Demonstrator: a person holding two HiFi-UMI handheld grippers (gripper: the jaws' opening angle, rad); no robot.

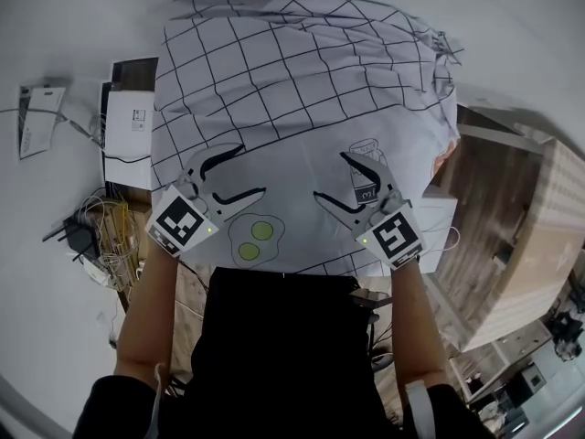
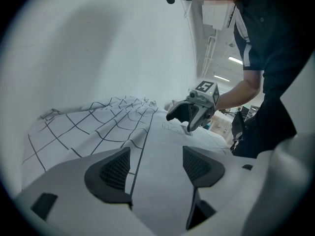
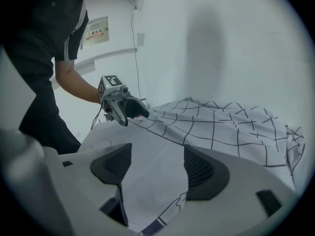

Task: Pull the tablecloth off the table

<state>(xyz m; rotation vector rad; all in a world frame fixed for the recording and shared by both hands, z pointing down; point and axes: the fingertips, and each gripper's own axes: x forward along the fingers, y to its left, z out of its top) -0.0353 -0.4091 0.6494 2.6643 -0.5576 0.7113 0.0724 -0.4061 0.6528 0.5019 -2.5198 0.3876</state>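
Hovering over the near part of the tablecloth (image 1: 302, 71), the left gripper (image 1: 249, 170) and the right gripper (image 1: 331, 176) both have their jaws spread wide. Flat cloth shows between the pads of each, and neither pinches it. The two grippers sit side by side, tips angled toward each other. The white, black-gridded tablecloth lies draped over the table, which is hidden beneath it. It is smooth near the person and rumpled into folds at the far end. A fried-egg print (image 1: 254, 238) lies at its near edge, beside the left gripper.
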